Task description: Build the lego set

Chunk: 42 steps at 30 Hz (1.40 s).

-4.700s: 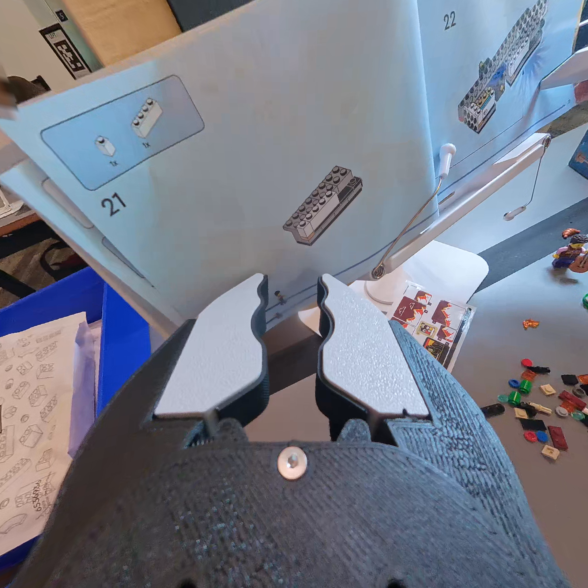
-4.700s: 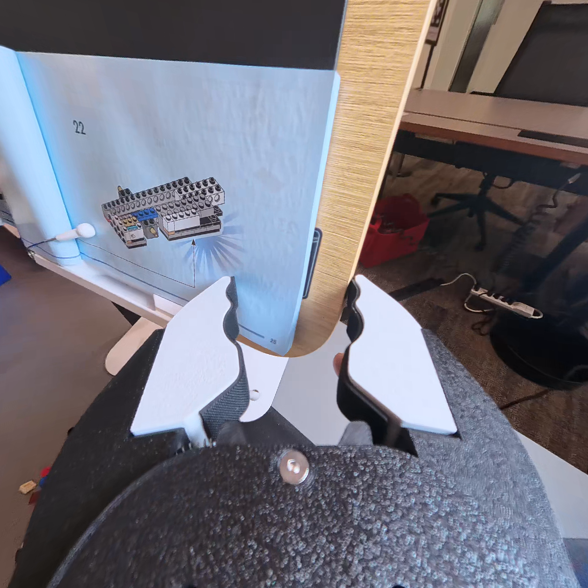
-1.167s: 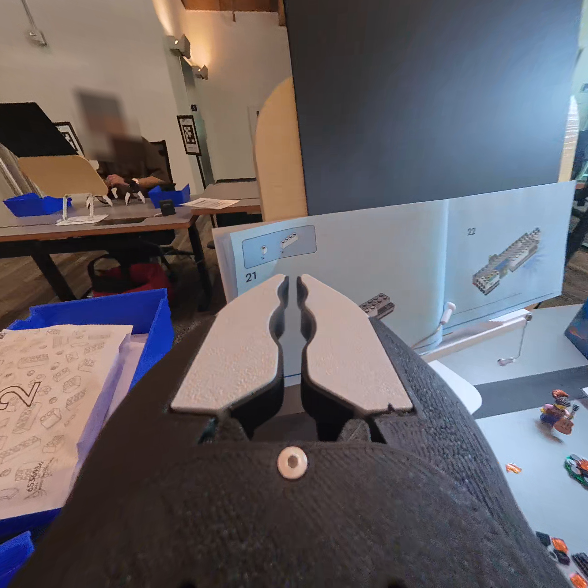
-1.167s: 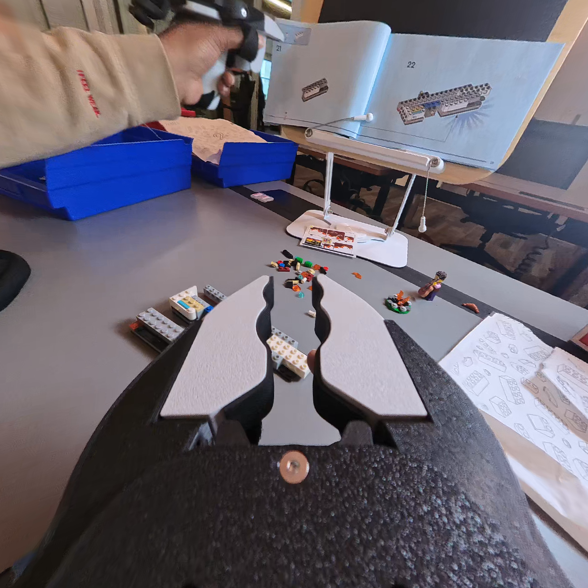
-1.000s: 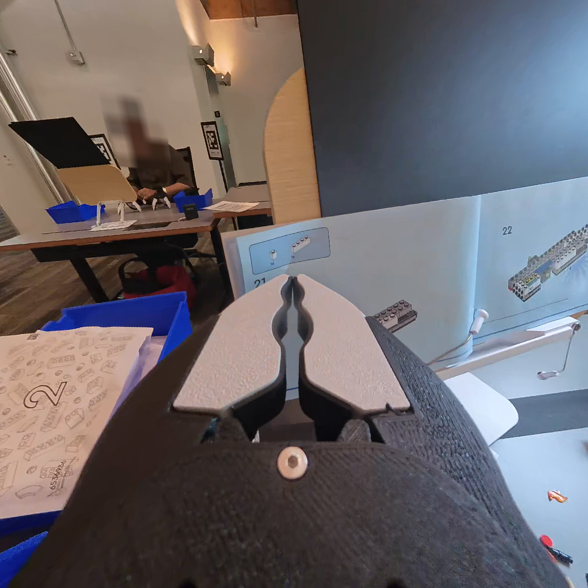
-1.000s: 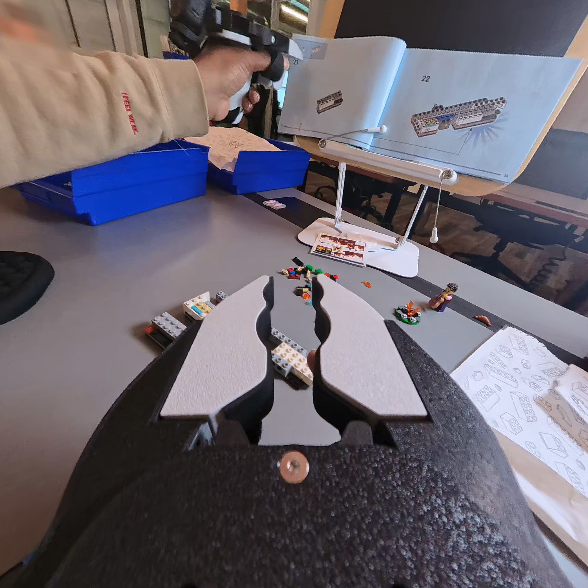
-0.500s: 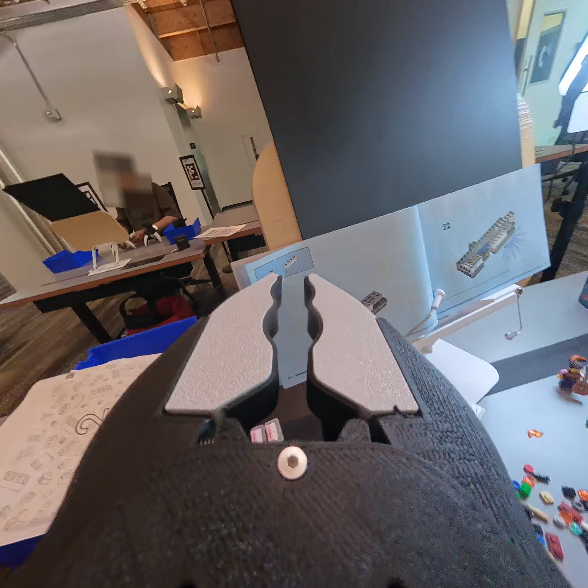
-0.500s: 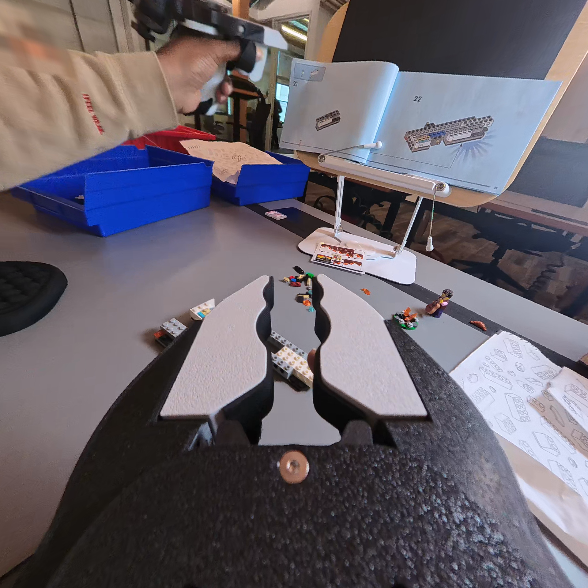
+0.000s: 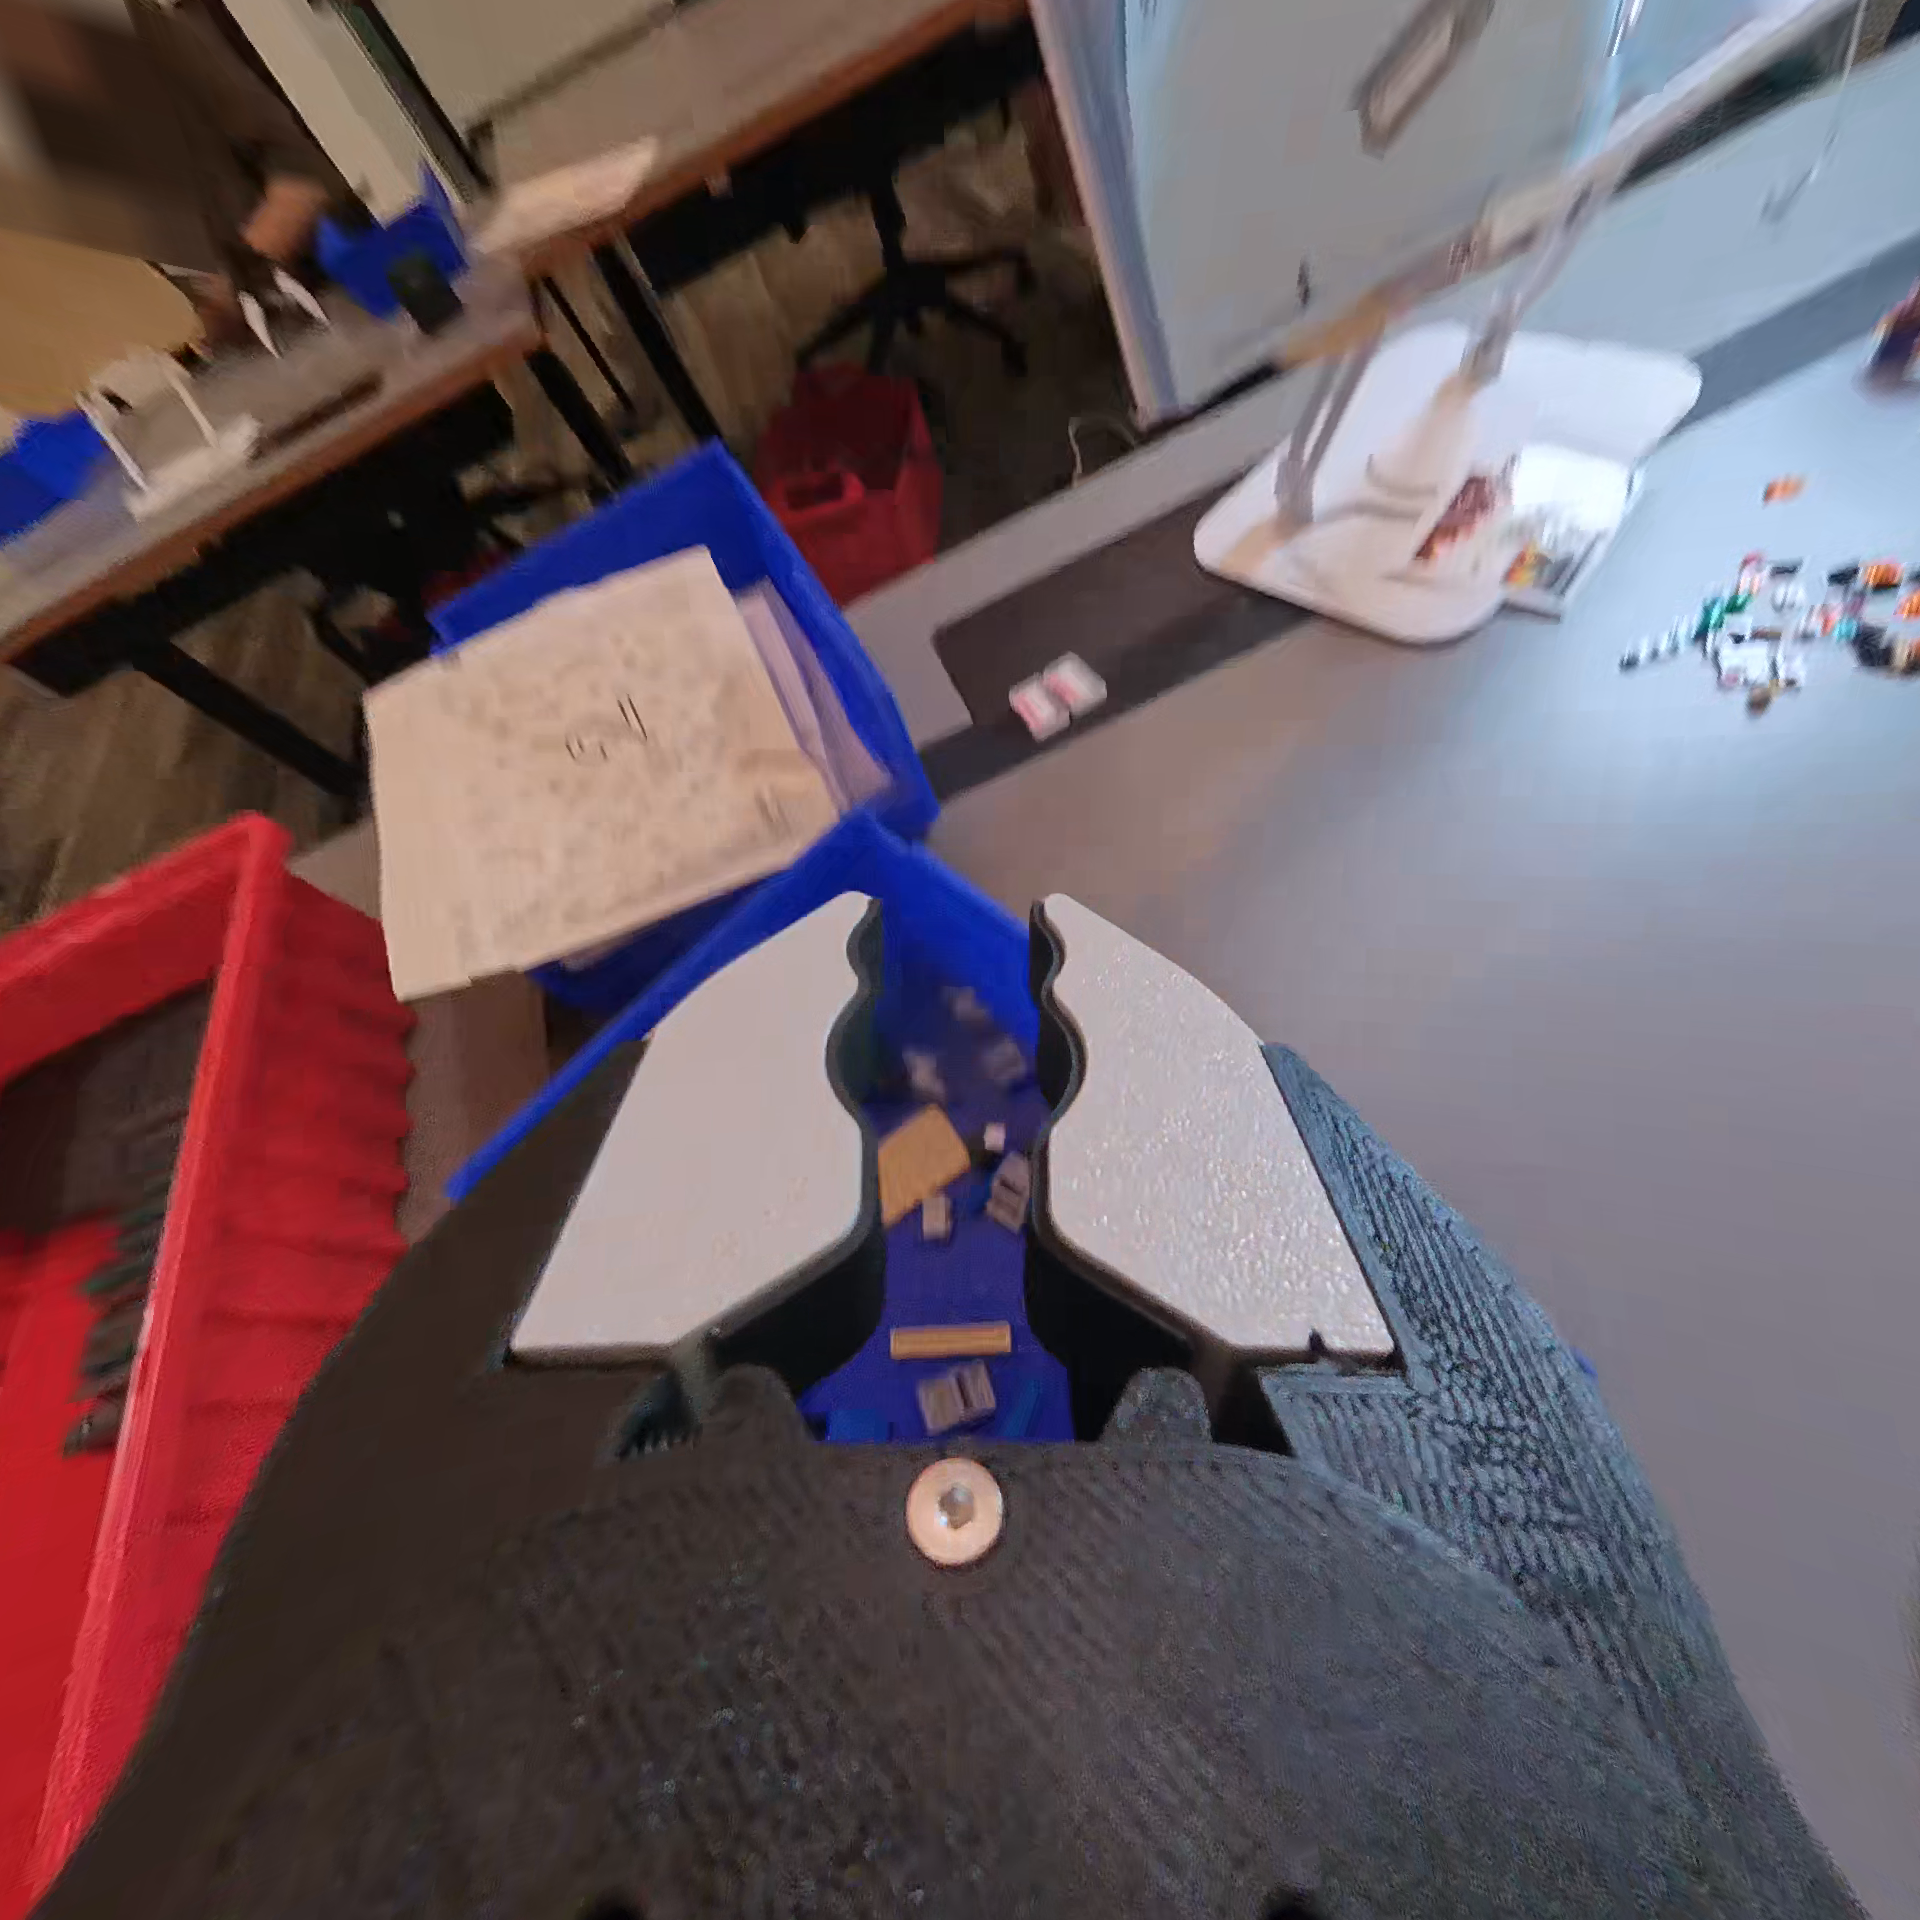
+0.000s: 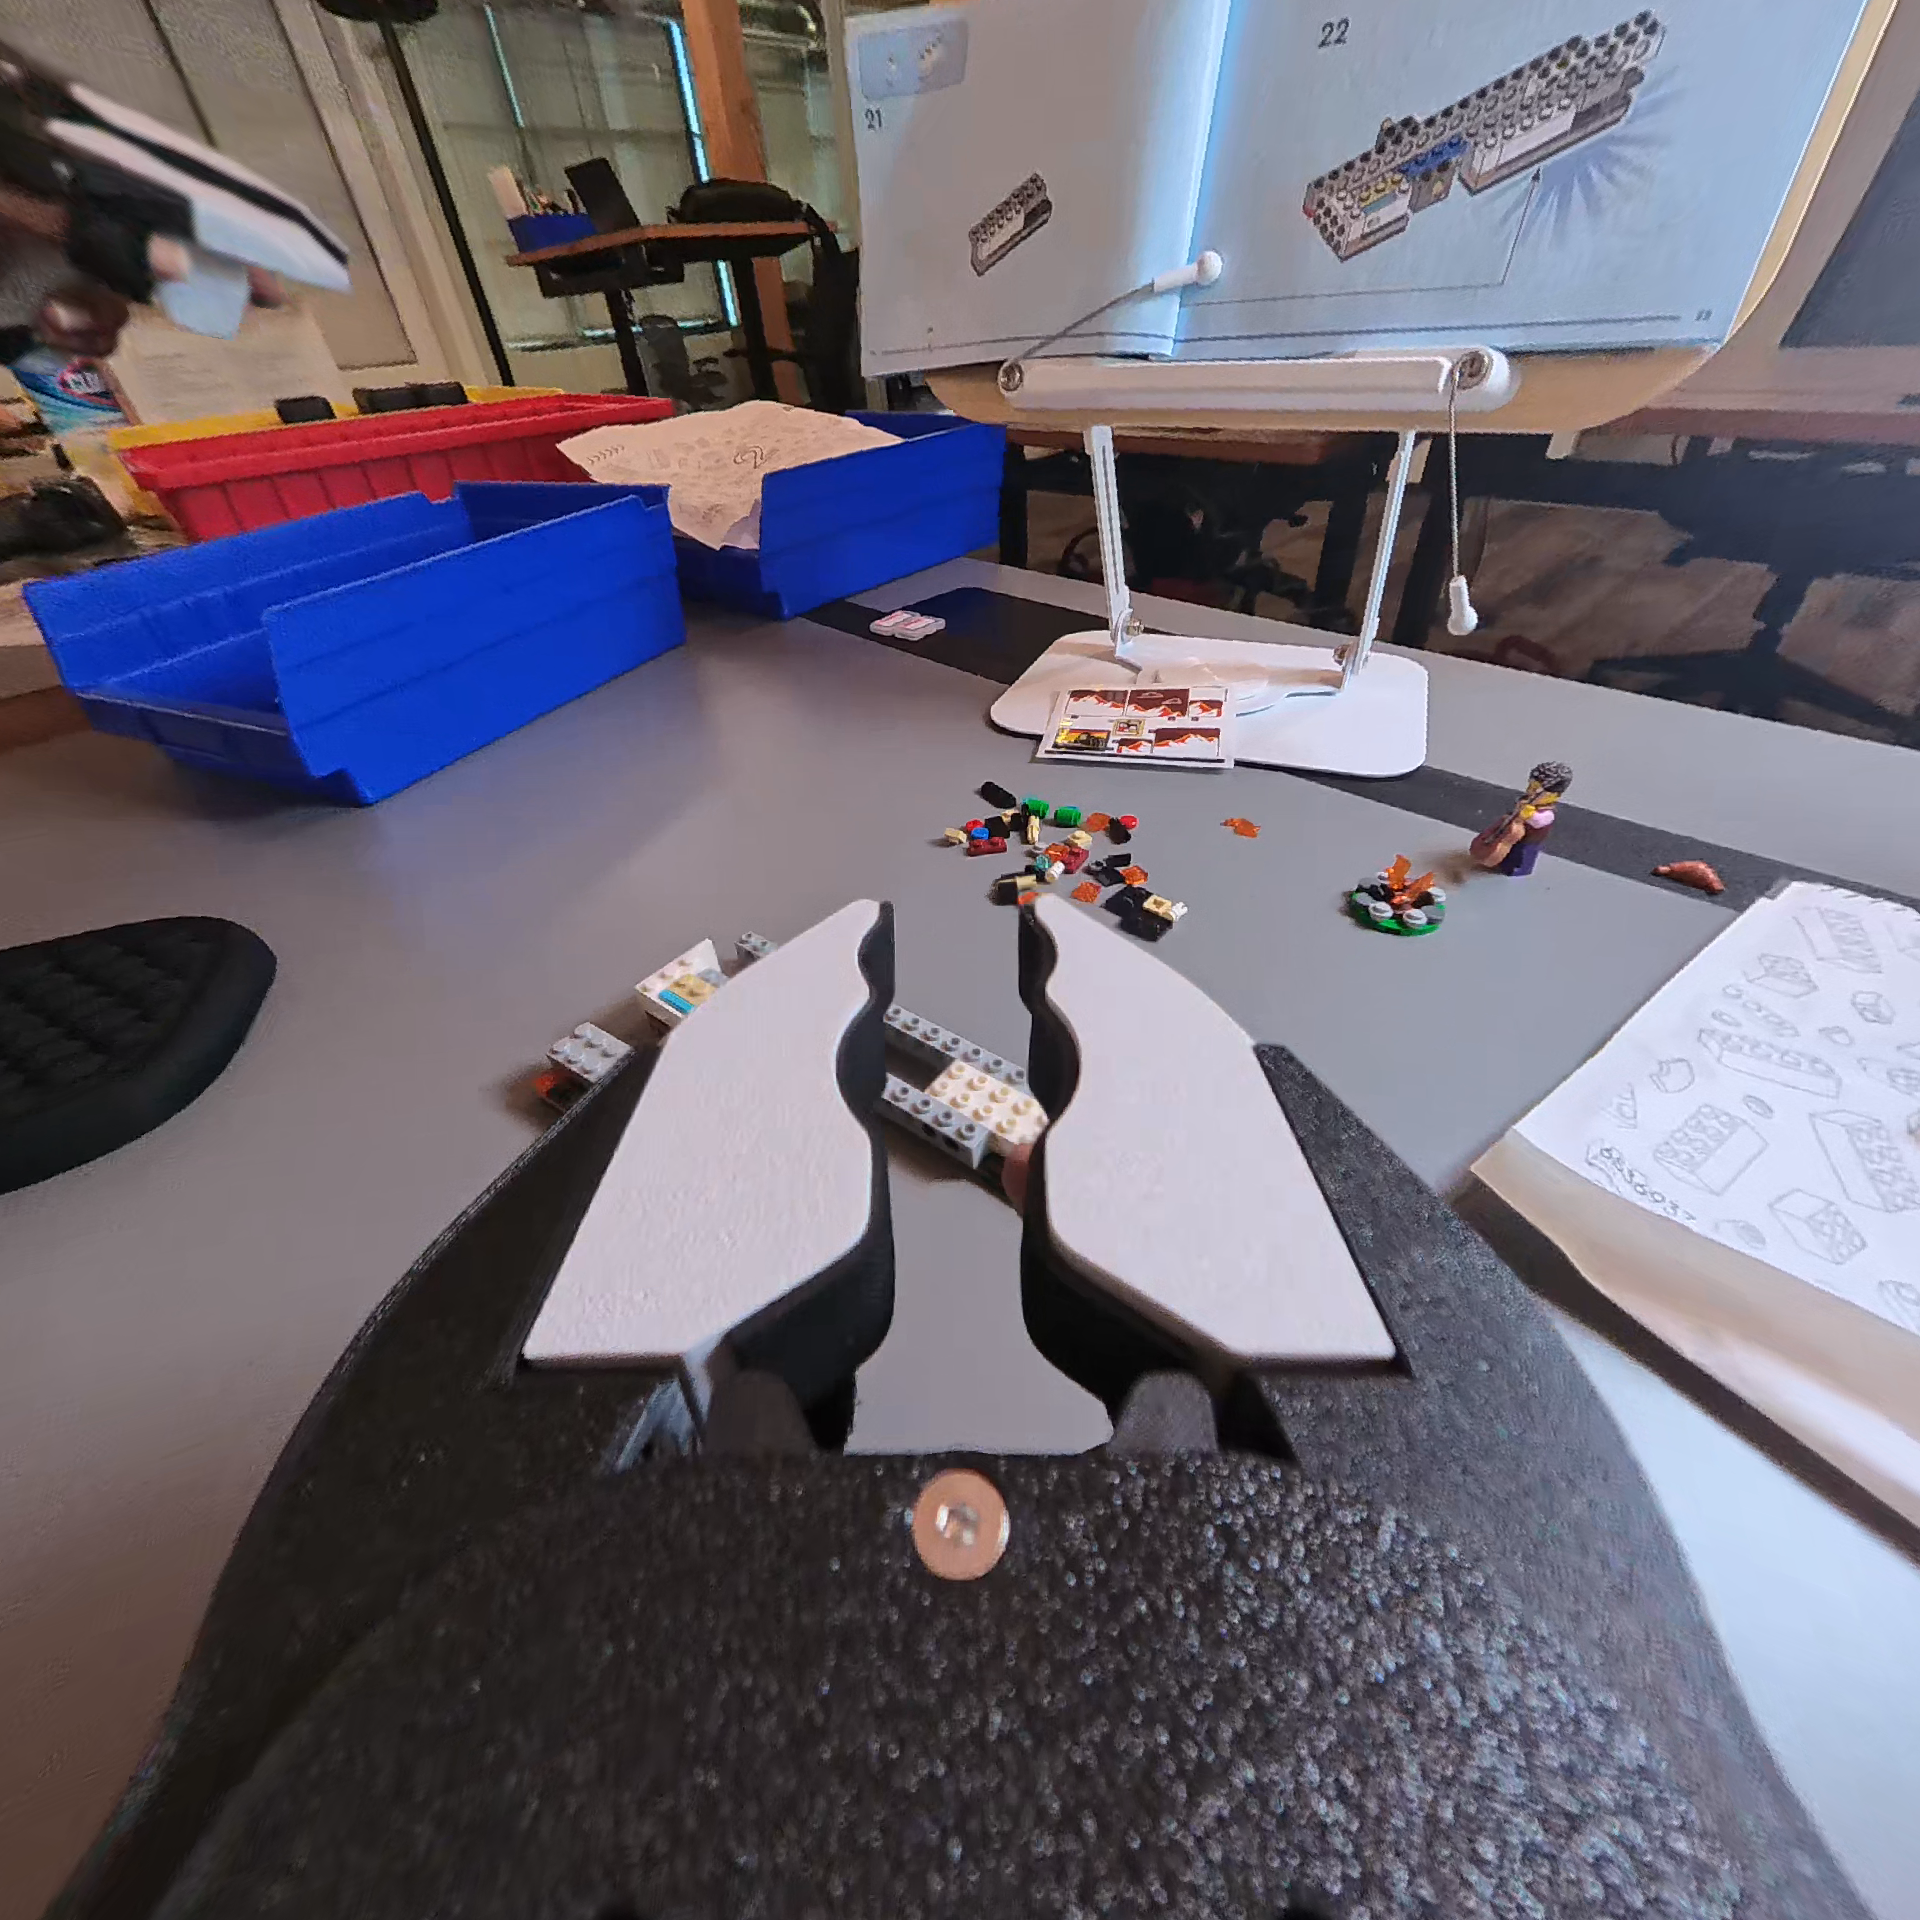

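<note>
1. Grey-and-cream brick assembly [image 10: 961,1101] lies flat on the table [image 10: 520,831], studs up, between the right tool [image 10: 956,925] tips.
2. Right tool: released, empty.
3. Left tool [image 9: 956,914]: released, above blue bin [image 9: 935,1060].

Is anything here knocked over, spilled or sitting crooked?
Mostly tidy. One oddity: the crumpled printed paper bag lies askew across the far blue bin, overhanging its rim. The small loose pieces are scattered on the grey table, which looks more like sorting than a spill.
</note>
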Tool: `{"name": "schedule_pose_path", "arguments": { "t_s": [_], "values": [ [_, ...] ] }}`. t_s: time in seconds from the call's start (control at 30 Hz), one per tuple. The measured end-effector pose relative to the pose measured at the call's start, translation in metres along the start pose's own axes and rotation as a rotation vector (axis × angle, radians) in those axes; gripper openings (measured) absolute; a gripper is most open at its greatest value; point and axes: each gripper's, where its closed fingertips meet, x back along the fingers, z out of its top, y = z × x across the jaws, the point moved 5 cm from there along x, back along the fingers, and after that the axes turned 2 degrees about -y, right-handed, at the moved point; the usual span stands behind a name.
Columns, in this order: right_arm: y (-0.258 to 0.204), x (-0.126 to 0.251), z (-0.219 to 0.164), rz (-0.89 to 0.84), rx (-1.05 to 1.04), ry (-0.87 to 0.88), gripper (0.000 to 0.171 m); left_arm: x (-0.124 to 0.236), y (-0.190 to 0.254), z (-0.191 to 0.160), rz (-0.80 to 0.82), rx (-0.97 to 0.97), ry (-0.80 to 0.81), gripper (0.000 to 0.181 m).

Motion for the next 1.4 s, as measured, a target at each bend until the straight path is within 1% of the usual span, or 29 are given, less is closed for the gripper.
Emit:
{"name": "schedule_pose_path", "arguments": {
  "t_s": [0.07,0.13,0.23,0.4,0.5,0.57,0.67,0.9,1.0,1.4],
  "values": [
    [0.003,-0.001,-0.004,-0.013,-0.006,-0.016,0.023,-0.004,0.003,-0.038,-0.086,0.009,-0.151,0.025],
    [0.004,-0.003,-0.008,-0.021,-0.012,-0.030,0.023,-0.009,0.018,-0.076,-0.217,0.005,-0.325,0.022],
    [0.004,-0.005,-0.012,-0.030,-0.014,-0.048,0.023,-0.017,0.037,-0.115,-0.307,-0.078,-0.492,0.021],
    [0.004,-0.004,-0.011,-0.048,0.000,-0.041,0.022,-0.038,0.046,-0.141,-0.331,-0.165,-0.621,0.021],
    [0.002,-0.004,-0.011,-0.048,0.014,-0.038,0.021,-0.052,0.042,-0.154,-0.349,-0.166,-0.689,0.020],
    [0.001,-0.003,-0.010,-0.042,0.024,-0.037,0.020,-0.059,0.040,-0.161,-0.359,-0.176,-0.735,0.015],
    [0.000,-0.004,-0.011,-0.035,0.032,-0.039,0.018,-0.066,0.035,-0.163,-0.346,-0.188,-0.774,0.011],
    [0.001,-0.005,-0.011,-0.020,0.018,-0.045,0.018,-0.072,0.033,-0.163,-0.353,-0.196,-0.808,0.013],
    [0.001,-0.005,-0.012,-0.014,0.017,-0.049,0.018,-0.071,0.034,-0.166,-0.379,-0.177,-0.836,0.014],
    [-0.002,-0.006,-0.012,0.001,0.030,-0.058,0.017,-0.076,0.034,-0.166,-0.389,-0.140,-0.827,0.015]
  ]
}}
